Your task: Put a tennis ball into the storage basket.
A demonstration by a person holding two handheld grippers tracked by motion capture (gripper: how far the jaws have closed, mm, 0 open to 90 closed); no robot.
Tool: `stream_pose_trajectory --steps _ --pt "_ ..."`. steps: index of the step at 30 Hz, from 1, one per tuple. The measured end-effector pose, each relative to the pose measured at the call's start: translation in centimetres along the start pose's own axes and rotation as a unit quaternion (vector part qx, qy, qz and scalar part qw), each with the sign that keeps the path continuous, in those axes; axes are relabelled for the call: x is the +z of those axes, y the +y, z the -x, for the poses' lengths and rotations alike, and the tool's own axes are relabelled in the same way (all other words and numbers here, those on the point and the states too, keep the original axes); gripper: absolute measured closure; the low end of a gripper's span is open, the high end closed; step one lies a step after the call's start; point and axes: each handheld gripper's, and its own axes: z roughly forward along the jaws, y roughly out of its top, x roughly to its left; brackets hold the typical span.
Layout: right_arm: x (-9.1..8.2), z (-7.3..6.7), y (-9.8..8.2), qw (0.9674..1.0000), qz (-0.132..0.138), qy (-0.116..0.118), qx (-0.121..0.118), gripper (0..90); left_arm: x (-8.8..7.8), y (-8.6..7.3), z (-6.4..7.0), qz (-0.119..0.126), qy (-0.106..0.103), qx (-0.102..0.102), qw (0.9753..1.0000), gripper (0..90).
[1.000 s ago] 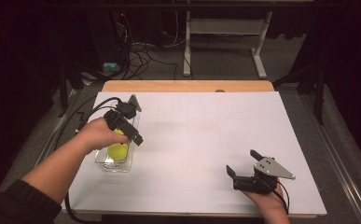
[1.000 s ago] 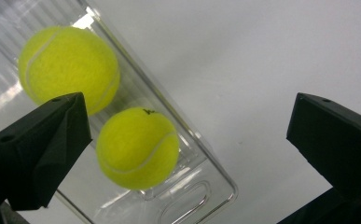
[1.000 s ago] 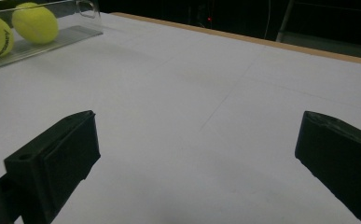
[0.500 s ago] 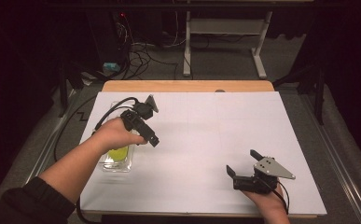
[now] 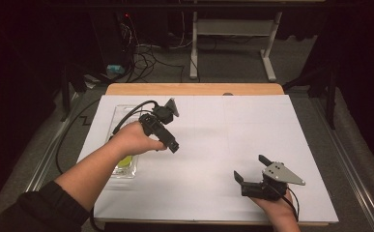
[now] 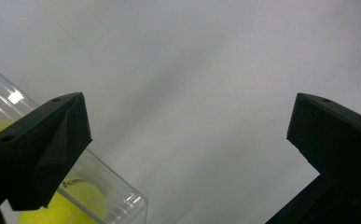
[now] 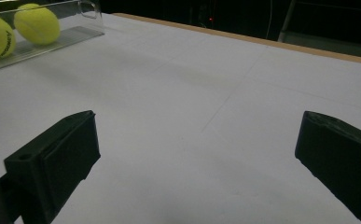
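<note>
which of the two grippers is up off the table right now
The left gripper, held above the white table beside the clear tray; the right gripper rests low near the front edge.

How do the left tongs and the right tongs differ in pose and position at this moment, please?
The left tongs are held above the paper, slanting down, next to the clear tray of tennis balls; the right tongs sit low at the table's near right edge, far from the tray. The left tongs point toward the table's middle; the right tongs point left. Both are open and empty.
</note>
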Motion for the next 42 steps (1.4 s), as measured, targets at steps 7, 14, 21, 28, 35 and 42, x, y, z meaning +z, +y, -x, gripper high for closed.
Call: stream_pose_trajectory --steps 7,14,21,28,35,42 --pt "0.0 0.0 0.0 1.0 0.0 -0.001 0.0 0.0 0.2 0.2 0.4 0.003 0.002 0.008 1.0 0.6" --pt "-0.1 0.0 0.0 1.0 0.0 0.0 0.0 0.0 1.6 0.2 0.6 -0.005 0.0 0.01 0.9999 0.7" --pt "-0.1 0.0 0.0 1.0 0.001 -0.001 -0.001 0.0 3.9 0.0 0.9 -0.017 -0.007 0.012 0.9998 0.7" --pt "0.0 0.0 0.0 1.0 0.0 0.0 -0.001 0.0 6.1 -0.3 1.1 -0.018 -0.012 0.007 0.9997 0.7" --pt "-0.1 0.0 0.0 1.0 0.0 0.0 0.0 0.0 8.3 -0.8 1.1 -0.026 -0.023 0.003 0.9994 0.7" --pt "-0.1 0.0 0.1 1.0 0.002 0.002 0.0 0.0 9.5 -1.4 1.3 -0.011 -0.022 0.002 0.9997 1.1"
